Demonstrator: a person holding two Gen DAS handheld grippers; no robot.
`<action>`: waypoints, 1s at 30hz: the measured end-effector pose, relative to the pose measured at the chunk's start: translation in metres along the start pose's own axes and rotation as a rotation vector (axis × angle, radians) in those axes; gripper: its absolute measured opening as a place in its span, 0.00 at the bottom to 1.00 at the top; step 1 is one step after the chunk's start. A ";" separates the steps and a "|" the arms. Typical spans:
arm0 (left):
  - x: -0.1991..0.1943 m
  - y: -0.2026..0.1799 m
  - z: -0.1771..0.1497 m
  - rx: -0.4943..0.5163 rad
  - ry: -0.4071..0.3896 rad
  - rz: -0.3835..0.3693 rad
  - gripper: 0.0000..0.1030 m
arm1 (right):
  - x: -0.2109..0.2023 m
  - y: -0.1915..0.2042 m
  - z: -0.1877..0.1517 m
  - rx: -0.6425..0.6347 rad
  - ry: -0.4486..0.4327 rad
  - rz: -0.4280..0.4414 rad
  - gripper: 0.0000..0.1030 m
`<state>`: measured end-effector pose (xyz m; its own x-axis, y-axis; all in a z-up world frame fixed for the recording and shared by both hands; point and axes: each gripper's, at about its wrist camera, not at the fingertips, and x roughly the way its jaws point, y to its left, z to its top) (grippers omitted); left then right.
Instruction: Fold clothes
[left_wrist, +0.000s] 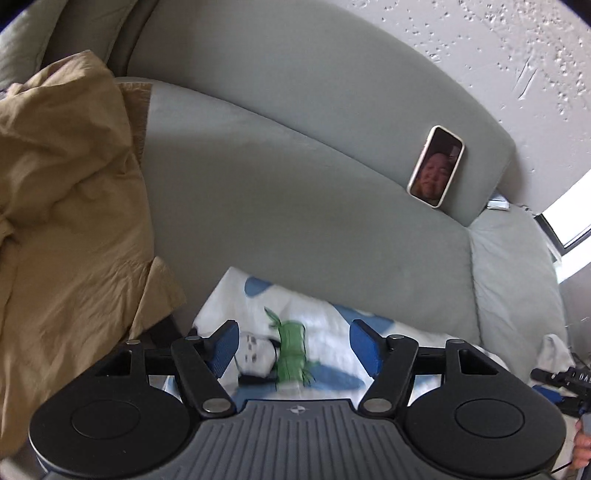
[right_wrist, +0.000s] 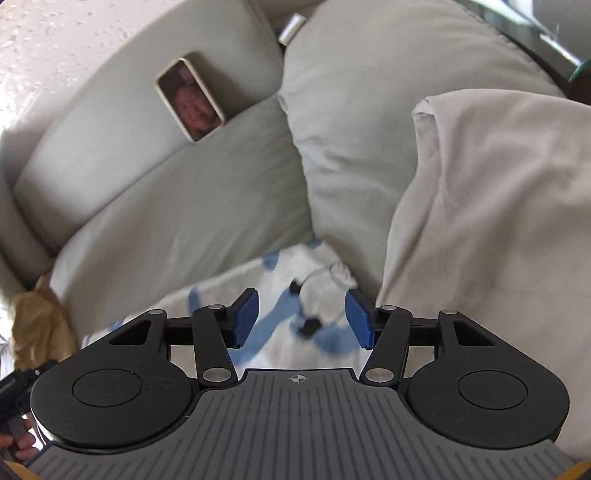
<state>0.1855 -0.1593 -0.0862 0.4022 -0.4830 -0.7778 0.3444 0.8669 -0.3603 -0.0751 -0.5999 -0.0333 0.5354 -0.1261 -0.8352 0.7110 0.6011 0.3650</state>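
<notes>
Both the left gripper (left_wrist: 293, 343) and right gripper (right_wrist: 301, 314) hover, fingers apart, over a printed white garment (left_wrist: 332, 332) at the sofa's (left_wrist: 295, 192) front edge; it looks soft and limp, probably best pinched at a hem corner.

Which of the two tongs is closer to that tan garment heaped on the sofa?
Left. The left tongs sit just right of the tan garment; the right tongs are farther off, nearer the white cloth.

Black tongs (left_wrist: 293, 345), blue ribbed pads (left_wrist: 223, 347), grey grooved body

Left claw (left_wrist: 293, 345) and right claw (right_wrist: 301, 319), both spread wide, blue pads apart, low in frame.
</notes>
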 end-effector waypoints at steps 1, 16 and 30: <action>0.007 0.000 0.002 0.008 0.000 0.018 0.63 | 0.010 -0.002 0.007 0.007 0.002 -0.004 0.57; 0.087 0.020 0.026 0.052 0.116 0.028 0.53 | 0.119 -0.026 0.048 0.096 0.179 0.078 0.33; 0.078 0.017 0.019 0.140 0.033 0.166 0.35 | 0.088 0.001 0.043 0.029 -0.100 -0.010 0.04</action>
<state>0.2386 -0.1844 -0.1432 0.4356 -0.3288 -0.8379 0.3910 0.9076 -0.1529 -0.0077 -0.6446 -0.0889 0.5699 -0.2113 -0.7941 0.7287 0.5767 0.3694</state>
